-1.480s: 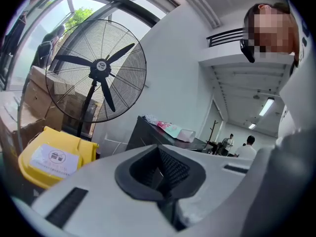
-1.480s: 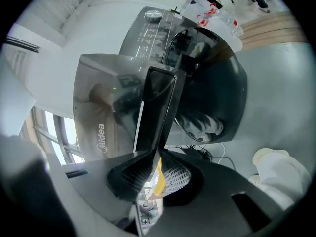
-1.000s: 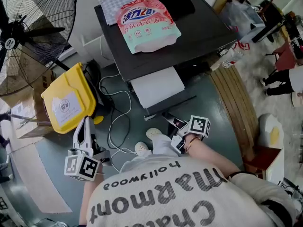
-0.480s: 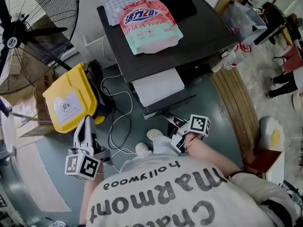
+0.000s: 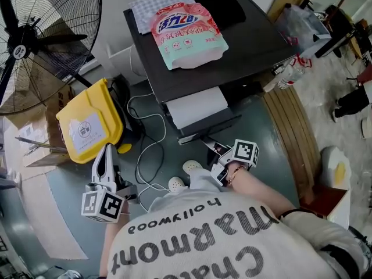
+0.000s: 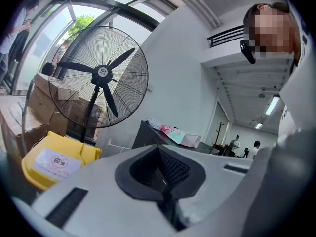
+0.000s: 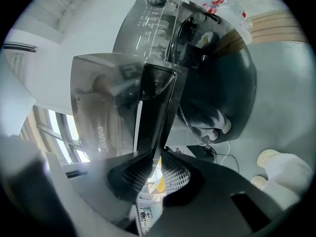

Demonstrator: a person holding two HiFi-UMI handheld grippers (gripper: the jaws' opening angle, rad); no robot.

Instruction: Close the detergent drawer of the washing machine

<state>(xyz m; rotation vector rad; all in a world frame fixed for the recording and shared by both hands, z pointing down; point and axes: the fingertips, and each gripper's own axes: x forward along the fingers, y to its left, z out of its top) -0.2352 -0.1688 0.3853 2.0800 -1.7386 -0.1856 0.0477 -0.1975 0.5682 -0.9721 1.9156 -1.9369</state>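
Black ribbed right claw [image 7: 154, 154] pinches the glossy flat detergent drawer [image 7: 157, 102]; left claw [image 6: 160, 154] pressed together, empty.

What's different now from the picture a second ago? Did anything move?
The detergent drawer has slid a little further into the washing machine; less of its pale top shows. The right gripper, closed on the drawer's dark front, went slightly with it. Nothing was let go. The left gripper stayed shut and empty; the detergent bag, yellow bin and fan kept their places.

Standing fan [image 5: 21, 43], yellow bin [image 5: 88, 124] beside it, pink detergent pouch [image 5: 189, 35]
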